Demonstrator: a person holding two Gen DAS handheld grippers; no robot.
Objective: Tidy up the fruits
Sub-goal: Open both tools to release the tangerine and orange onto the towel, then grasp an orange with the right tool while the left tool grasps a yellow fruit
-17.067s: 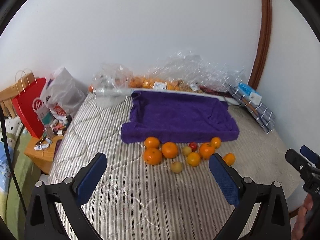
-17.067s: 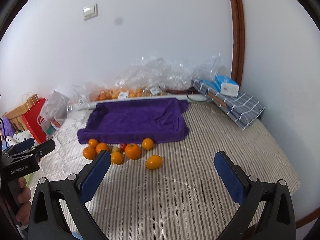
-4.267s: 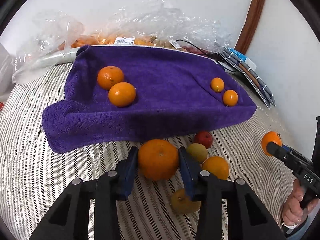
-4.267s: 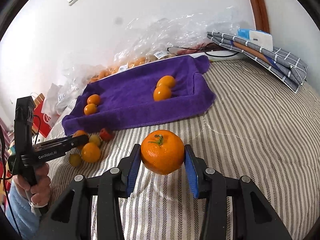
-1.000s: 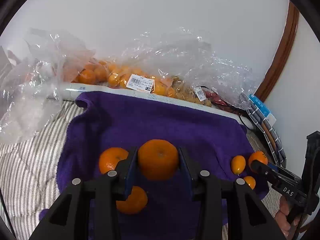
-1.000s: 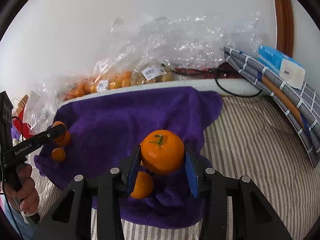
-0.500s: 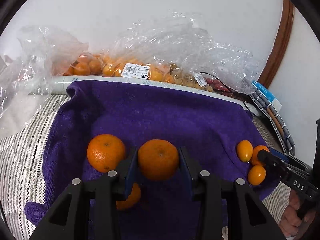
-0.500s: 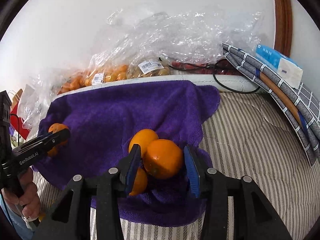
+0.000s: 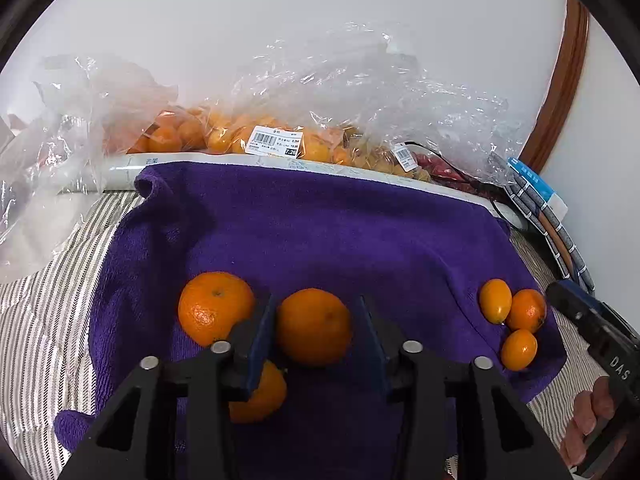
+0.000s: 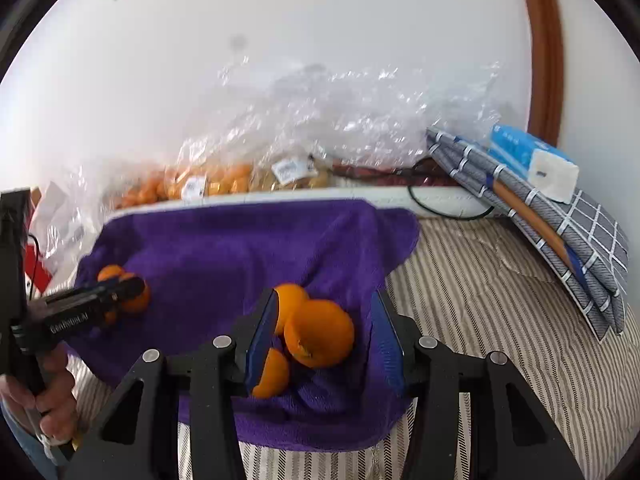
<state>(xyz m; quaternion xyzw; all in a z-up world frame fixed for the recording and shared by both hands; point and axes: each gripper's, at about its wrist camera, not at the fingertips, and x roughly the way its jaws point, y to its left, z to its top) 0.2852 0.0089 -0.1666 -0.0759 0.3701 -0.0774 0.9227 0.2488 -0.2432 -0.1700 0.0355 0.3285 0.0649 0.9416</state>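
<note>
A purple towel (image 9: 320, 232) lies on the striped bed. My left gripper (image 9: 316, 328) is open, and a large orange (image 9: 314, 326) rests on the towel between its pads, with gaps on both sides. Two more large oranges (image 9: 216, 308) lie at its left. My right gripper (image 10: 324, 332) is open around an orange tangerine (image 10: 320, 332) lying on the towel (image 10: 240, 248) beside two small oranges (image 10: 290, 300). That group of three small oranges (image 9: 516, 320) shows at the towel's right in the left wrist view.
Clear plastic bags of fruit (image 9: 280, 140) line the wall behind the towel. A folded grey checked cloth with a blue tissue pack (image 10: 532, 160) lies at the right. The striped bedcover (image 10: 500, 300) extends to the right. The left tool (image 10: 80, 308) is at the towel's left.
Both grippers have opened slightly and let their fruit down onto the towel. The left orange sits by the two large ones, the right tangerine by the two small ones.
</note>
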